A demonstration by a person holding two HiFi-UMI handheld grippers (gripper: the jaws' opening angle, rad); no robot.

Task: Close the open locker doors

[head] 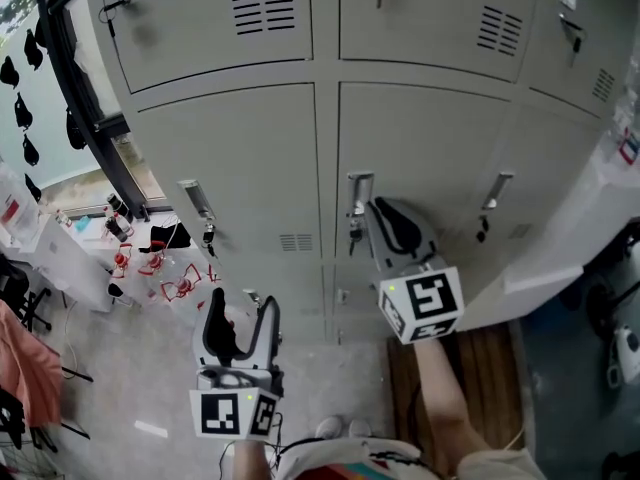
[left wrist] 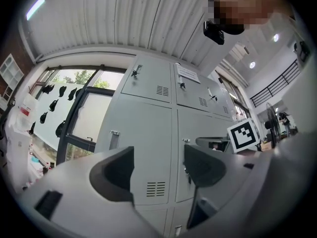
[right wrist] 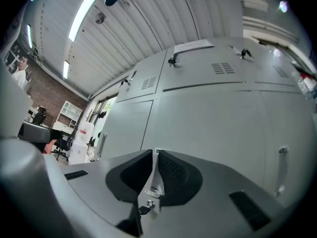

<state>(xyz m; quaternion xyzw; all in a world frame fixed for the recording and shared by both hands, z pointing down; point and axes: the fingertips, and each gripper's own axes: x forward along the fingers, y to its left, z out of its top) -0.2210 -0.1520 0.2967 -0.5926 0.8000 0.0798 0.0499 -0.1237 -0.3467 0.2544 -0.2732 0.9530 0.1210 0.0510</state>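
**Lockers:** A bank of grey lockers [head: 322, 73] is recorded ahead, with 2 rows of doors in the head view.

**Right claw:** The right claw [head: 376, 208] is clenched on the metal handle [head: 358, 194] of the middle locker door [head: 430, 148] in the lower row. In the right gripper view the thin handle [right wrist: 152, 187] is seen pinched between the 2 pads of the right claw [right wrist: 155, 153]. A small lock barrel is noted at the handle's lower end.

**Middle door:** Its face is seen in line with the neighbouring faces. Whether it is latched cannot be told.

**Left claw:** The left claw [head: 242, 313] is released and nothing is gripped. It is held nearer the person and to the left, well apart from the lockers. In the left gripper view only the far locker fronts are seen between the parted jaws of the left claw [left wrist: 158, 157]. It is pointed at the left locker door [head: 230, 168].

**Surroundings:** A dark-framed window [head: 88, 108] is noted at the far left. Red items [head: 165, 273] are seen on the floor [head: 130, 368] below it. A wooden board [head: 480, 368] lies on the floor at the near right.
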